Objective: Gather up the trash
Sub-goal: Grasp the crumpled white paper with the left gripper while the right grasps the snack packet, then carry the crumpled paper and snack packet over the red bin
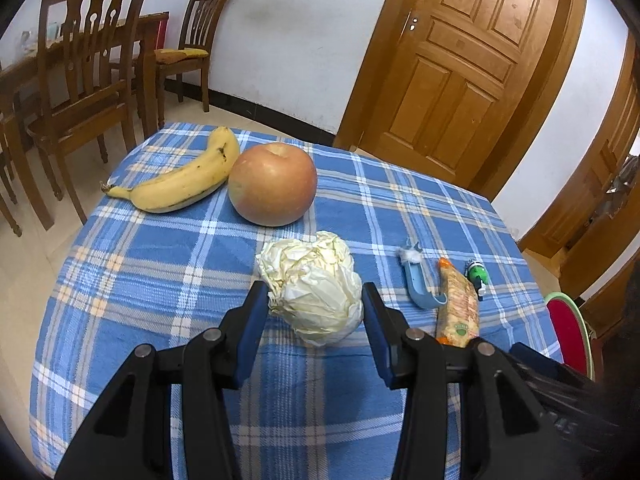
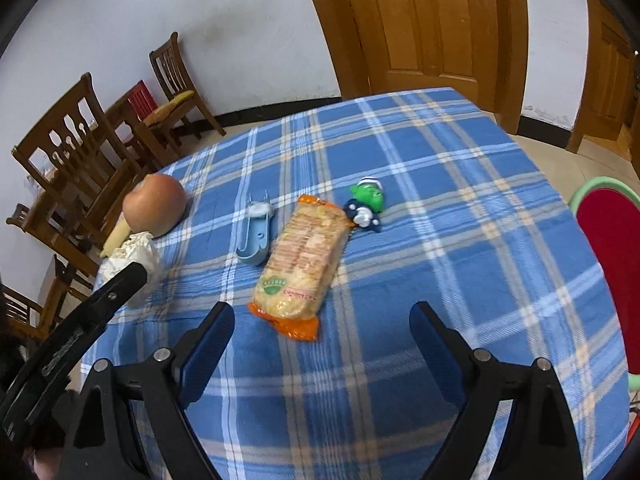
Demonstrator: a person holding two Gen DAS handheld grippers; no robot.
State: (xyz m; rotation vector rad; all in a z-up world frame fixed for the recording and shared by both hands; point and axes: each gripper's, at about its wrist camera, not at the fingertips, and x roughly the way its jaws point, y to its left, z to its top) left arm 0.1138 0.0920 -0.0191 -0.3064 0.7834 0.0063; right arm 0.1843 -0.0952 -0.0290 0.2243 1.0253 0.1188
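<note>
Right now my left gripper [image 1: 314,300] clasps the crumpled paper ball [image 1: 312,284] on the bench [image 1: 160,280]; my right gripper [image 2: 322,320] gapes empty just short of the snack wrapper [image 2: 304,256]. Nothing looks collected yet; no bin in sight.

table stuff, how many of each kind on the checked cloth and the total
Fruit: 2, a banana and an apple
Crumpled paper ball: 1
Snack packet: 1
Blue plastic piece: 1
Green toy figure: 1
Total: 6
</note>
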